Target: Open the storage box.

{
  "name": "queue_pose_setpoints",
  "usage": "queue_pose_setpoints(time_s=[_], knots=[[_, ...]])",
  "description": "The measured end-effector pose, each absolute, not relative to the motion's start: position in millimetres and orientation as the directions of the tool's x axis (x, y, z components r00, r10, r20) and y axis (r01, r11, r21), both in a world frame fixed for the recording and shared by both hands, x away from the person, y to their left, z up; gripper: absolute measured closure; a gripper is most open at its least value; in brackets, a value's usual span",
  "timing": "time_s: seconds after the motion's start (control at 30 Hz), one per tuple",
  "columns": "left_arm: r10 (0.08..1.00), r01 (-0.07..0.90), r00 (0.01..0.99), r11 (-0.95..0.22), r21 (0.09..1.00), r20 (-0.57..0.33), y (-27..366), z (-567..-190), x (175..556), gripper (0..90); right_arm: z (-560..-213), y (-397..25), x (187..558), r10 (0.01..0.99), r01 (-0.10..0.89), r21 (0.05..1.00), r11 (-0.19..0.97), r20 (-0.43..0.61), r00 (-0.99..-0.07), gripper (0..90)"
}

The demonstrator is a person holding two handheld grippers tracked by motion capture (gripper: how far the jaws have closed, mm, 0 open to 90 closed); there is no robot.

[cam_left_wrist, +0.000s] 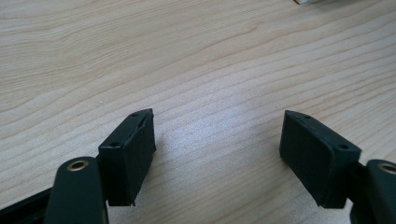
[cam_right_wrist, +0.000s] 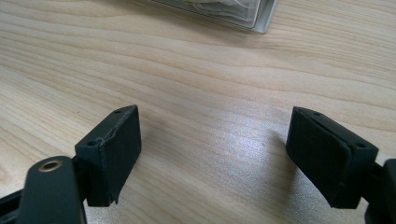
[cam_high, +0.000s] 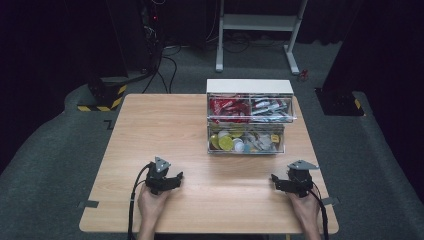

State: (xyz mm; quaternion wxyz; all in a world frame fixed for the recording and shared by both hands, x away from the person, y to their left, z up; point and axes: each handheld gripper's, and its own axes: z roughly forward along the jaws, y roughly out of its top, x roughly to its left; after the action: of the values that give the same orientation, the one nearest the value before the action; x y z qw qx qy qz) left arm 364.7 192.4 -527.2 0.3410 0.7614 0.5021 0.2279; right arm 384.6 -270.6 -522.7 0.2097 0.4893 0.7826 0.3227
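Presently both grippers rest low on the table [cam_high: 150, 125], one at lower left of the high view, one at lower right. The left gripper [cam_high: 172, 180] has its jaws spread wide with nothing between them; its own view shows bare wood grain in the gap [cam_left_wrist: 217, 135]. The right gripper [cam_high: 280, 182] stands likewise, jaws apart and empty [cam_right_wrist: 212, 140].

Nearest to them is the drawer unit [cam_high: 249, 117], set at centre right of the high view, just above the right gripper and well apart from the left one. It has a white top and two clear tiers. The upper tier holds red packets [cam_high: 227, 107] on the left and mixed pale items on the right; the lower drawer [cam_high: 246, 140] holds yellow and white round pieces, too small to identify. A clear corner of the unit shows at the top of the right gripper view [cam_right_wrist: 261, 21].

Judgement on handling: the clear plastic looks stiff, smooth and likely slippery under the pads, and brittle if squeezed hard. The unit appears light, so pulling a drawer may drag the whole box forward unless the other gripper steadies the white top. The best hold is probably the front lip of the lower drawer, taken squarely at mid-width. No handle can be made out.
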Motion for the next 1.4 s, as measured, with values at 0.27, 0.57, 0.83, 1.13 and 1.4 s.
queue_pose_setpoints(time_s=[0.27, 0.57, 0.83, 1.13, 1.4], knots=[[0.919, 0.611, 0.394, -0.264, 0.746, 0.004, 192.2, -527.0, 364.5, 26.9, -522.9, -270.9, 384.7, 0.904, 0.634, 0.708, 0.310, -0.014, -0.426, 15.8], [0.919, 0.611, 0.393, -0.264, 0.746, 0.003, 192.1, -527.1, 364.5, 26.8, -522.8, -268.2, 379.3, 0.912, 0.639, 0.709, 0.298, -0.012, -0.411, 18.2], [0.920, 0.610, 0.393, -0.263, 0.747, 0.003, 192.0, -527.2, 364.5, 26.7, -518.7, -275.9, 372.5, 0.920, 0.615, 0.748, 0.249, 0.016, -0.392, 25.6], [0.919, 0.609, 0.393, -0.264, 0.748, 0.004, 192.1, -527.2, 364.5, 26.7, -515.5, -277.7, 367.9, 0.934, 0.592, 0.772, 0.232, -0.007, -0.357, 26.1], [0.919, 0.609, 0.394, -0.264, 0.748, 0.003, 192.0, -527.2, 364.6, 26.5, -509.8, -282.3, 362.8, 0.943, 0.553, 0.813, 0.181, 0.017, -0.334, 28.5]])
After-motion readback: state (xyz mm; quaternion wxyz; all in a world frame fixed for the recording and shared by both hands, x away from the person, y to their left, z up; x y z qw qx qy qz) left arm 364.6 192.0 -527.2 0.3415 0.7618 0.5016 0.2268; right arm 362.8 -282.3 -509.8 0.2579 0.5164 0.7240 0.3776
